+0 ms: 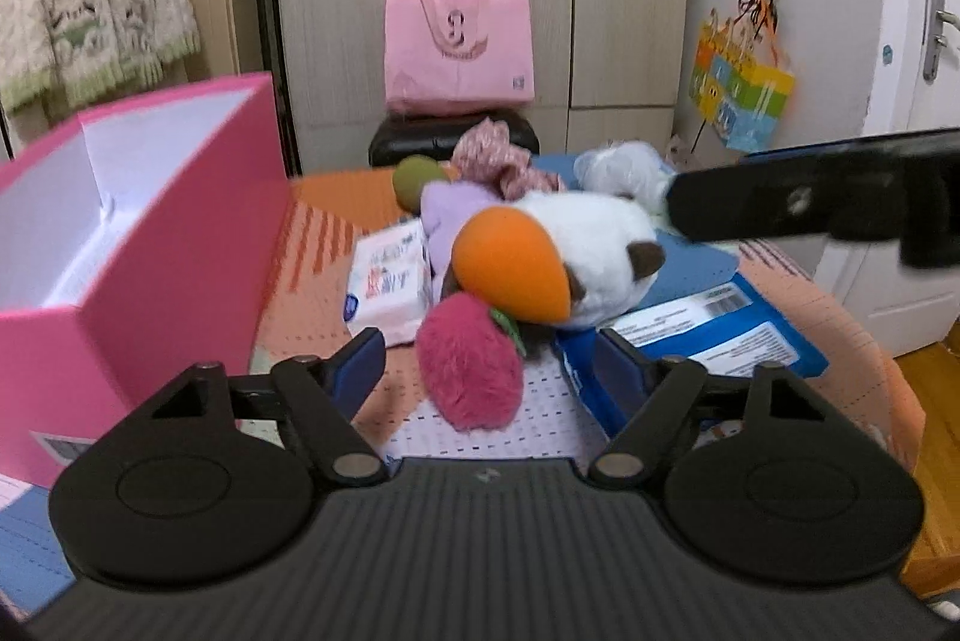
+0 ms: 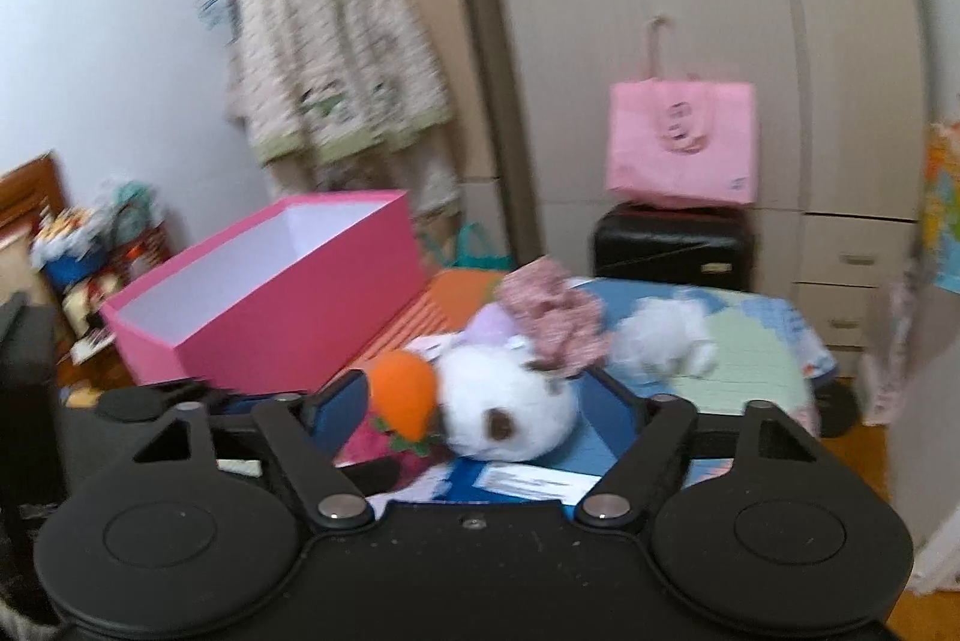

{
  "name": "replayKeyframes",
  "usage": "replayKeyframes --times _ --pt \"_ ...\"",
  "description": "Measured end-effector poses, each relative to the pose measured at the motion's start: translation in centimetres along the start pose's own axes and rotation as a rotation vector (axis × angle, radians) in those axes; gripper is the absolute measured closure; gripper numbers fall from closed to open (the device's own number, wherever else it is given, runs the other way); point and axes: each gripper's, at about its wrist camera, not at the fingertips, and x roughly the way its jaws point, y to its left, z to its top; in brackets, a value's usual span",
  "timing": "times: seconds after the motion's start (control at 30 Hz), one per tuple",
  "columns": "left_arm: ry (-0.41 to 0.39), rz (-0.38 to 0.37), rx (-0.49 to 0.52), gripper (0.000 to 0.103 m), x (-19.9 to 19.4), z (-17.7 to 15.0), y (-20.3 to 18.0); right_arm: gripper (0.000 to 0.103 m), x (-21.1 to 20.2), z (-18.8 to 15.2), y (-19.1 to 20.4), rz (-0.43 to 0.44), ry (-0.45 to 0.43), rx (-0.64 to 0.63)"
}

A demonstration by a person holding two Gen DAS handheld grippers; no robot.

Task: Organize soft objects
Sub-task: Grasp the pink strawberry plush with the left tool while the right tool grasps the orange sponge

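Left gripper (image 1: 489, 371) – matte black ribbed body, round hubs at 4 and 8 o'clock, silver pivot pins, blue pads; right gripper (image 2: 477, 416) – black, dust-flecked, same build.

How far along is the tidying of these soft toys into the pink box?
Nothing looks done: the open pink cardboard box shows only bare white walls. In hand: nothing; the left gripper flanks the fuzzy pink strawberry plush, ungripped. Left: the white plush with orange beak and the remaining pile.
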Motion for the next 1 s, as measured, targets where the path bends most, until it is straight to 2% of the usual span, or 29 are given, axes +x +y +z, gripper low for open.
replayKeyframes --times 0.17,0.27,0.37,0.47,0.53,0.6,0.63,0.67,0.77,0.83,1.0 --pt "0.033 -0.022 -0.017 0.042 1.5 -0.1 0.6 0.045 3.0 0.5 1.4 0.089 0.061 -0.069" --pt "0.059 -0.042 -0.036 0.043 2.2 -0.3 1.0 0.045 4.3 0.9 2.2 0.121 0.075 -0.12" --pt "0.082 -0.047 -0.099 0.043 2.9 -0.7 1.7 0.045 5.8 1.2 2.5 0.108 0.101 -0.156" --pt "0.07 -0.05 -0.107 0.044 3.0 -0.9 2.0 0.045 6.8 1.3 2.3 0.084 0.125 -0.167" --pt "0.056 -0.055 -0.093 0.052 3.0 -0.8 2.0 0.045 7.1 1.4 2.4 0.098 0.134 -0.19" --pt "0.049 -0.074 -0.099 0.054 3.0 -0.7 2.0 0.045 7.4 1.3 2.8 0.105 0.141 -0.234" --pt "0.05 -0.085 -0.106 0.059 3.1 -0.7 2.0 0.045 7.5 1.2 3.1 0.104 0.143 -0.254" --pt "0.05 -0.09 -0.11 0.067 3.3 -0.6 2.0 0.045 7.7 1.1 3.2 0.097 0.143 -0.268" --pt "0.04 -0.085 -0.104 0.072 3.3 -0.8 2.0 0.046 8.0 0.7 3.8 0.065 0.135 -0.316" --pt "0.039 -0.09 -0.1 0.074 3.2 -0.8 2.0 0.063 7.9 0.5 4.0 0.047 0.137 -0.331" --pt "0.021 -0.093 -0.101 0.074 2.3 -0.5 2.1 0.064 7.0 0.9 3.2 0.061 0.122 -0.265"
